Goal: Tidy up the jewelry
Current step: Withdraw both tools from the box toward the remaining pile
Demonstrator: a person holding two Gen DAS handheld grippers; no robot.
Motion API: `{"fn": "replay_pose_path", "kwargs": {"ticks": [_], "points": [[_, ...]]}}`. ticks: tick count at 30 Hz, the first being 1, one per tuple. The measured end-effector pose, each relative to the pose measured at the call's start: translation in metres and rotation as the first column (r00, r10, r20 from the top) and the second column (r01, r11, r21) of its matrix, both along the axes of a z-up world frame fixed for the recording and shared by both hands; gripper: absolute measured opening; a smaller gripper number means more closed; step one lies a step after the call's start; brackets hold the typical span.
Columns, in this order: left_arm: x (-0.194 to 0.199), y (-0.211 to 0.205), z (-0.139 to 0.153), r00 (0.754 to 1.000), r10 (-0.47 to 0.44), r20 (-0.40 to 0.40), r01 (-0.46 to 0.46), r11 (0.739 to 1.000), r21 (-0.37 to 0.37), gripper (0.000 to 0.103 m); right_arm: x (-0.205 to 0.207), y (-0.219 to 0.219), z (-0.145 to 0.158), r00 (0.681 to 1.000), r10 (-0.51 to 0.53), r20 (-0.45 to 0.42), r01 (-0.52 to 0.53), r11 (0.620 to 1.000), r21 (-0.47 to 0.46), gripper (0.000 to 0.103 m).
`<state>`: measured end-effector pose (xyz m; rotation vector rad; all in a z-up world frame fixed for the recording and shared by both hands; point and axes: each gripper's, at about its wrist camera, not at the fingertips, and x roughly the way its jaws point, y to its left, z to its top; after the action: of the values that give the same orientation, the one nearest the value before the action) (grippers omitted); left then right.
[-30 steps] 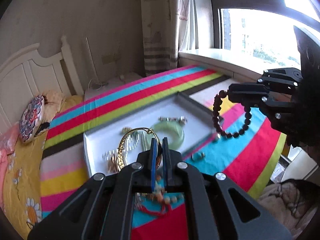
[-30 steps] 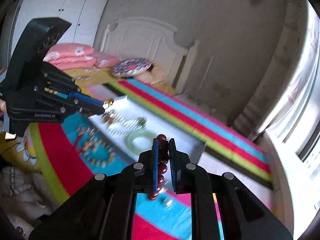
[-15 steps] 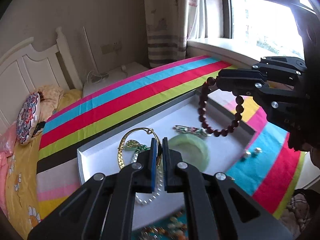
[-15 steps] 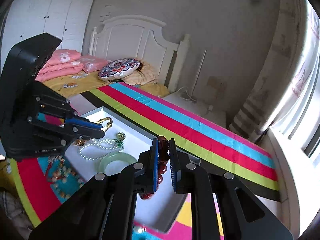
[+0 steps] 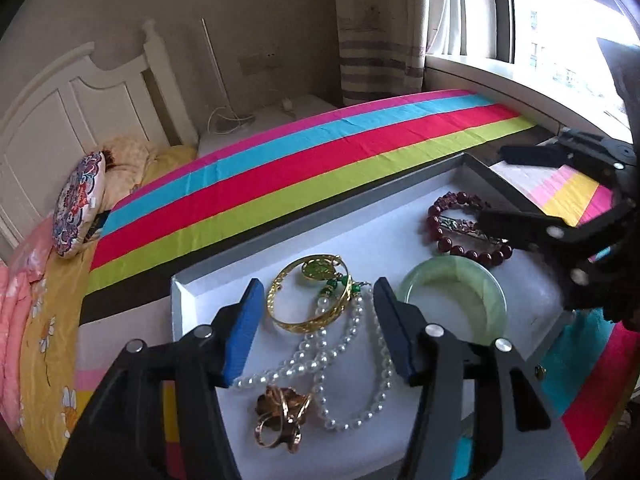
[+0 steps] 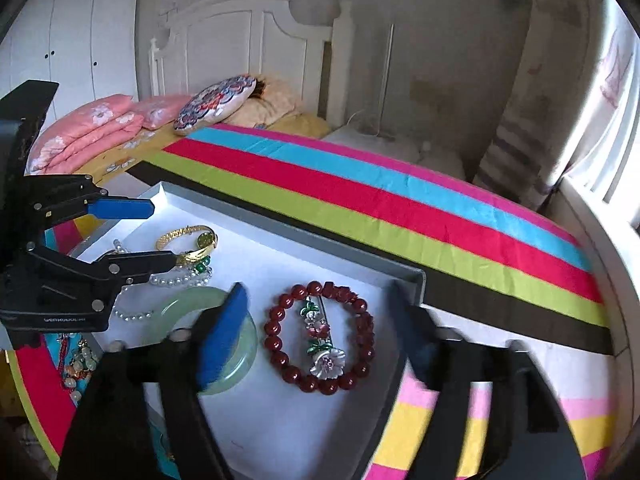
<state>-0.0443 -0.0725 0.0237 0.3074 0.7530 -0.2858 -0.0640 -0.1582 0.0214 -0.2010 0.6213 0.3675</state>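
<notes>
Daylight from the blown-out window [image 5: 560, 52] lights the room; fisheye edges darken, and the right gripper [image 6: 320, 332] is motion-blurred.

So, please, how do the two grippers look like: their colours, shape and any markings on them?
Both are of black plastic, with angular linkage arms joined by silver round-headed bolts. The left gripper has two flat, long fingers with blue pads on the inner faces. The right gripper is built the same, its blue pad blurred. Small pale lettering, too small to read, stands on the left gripper's body in the right wrist view.

Bead bracelet [image 6: 320, 336] rings the brooch [image 6: 322, 346] in the tray [image 6: 304, 246] — bangle [image 6: 224, 344] just left.
</notes>
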Motion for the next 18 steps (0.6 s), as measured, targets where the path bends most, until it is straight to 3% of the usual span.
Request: {"fn": "replay_pose_path", "kwargs": {"ticks": [4,6,9,11,13,14,18], "points": [[-0.007,0.003,0.003,1.000,0.022,0.022,-0.022,1.000,0.006,0.072,-0.016,-0.001,0.013,0.999,0.002,0.037,-0.003,1.000,0.021,0.092],[-0.017,0.007,0.008,0.998,0.045,0.052,-0.046,0.999,0.018,0.079,-0.032,0.000,0.024,0.997,-0.007,0.078,0.005,1.000,0.021,0.093],[-0.037,0.019,0.021,0.990,0.092,0.107,-0.089,0.996,-0.028,0.085,-0.070,-0.006,0.045,0.980,-0.022,0.198,0.003,0.995,0.097,0.096],[-0.057,0.036,0.030,0.979,0.132,0.155,-0.119,0.989,-0.090,0.091,-0.095,-0.012,0.051,0.971,-0.055,0.231,0.015,0.985,0.170,0.099],[-0.075,0.052,0.034,0.972,0.154,0.178,-0.129,0.981,-0.147,0.097,-0.102,-0.012,0.046,0.984,-0.041,0.174,0.006,0.979,0.202,0.099],[-0.086,0.063,0.033,0.967,0.178,0.181,-0.147,0.974,-0.175,0.099,-0.103,-0.008,0.037,0.995,-0.009,0.104,-0.013,0.979,0.204,0.099],[-0.111,0.103,0.014,0.961,0.261,0.091,-0.238,0.949,-0.207,0.100,-0.112,0.008,0.003,0.999,0.046,-0.021,-0.041,0.979,0.197,0.099]]}}
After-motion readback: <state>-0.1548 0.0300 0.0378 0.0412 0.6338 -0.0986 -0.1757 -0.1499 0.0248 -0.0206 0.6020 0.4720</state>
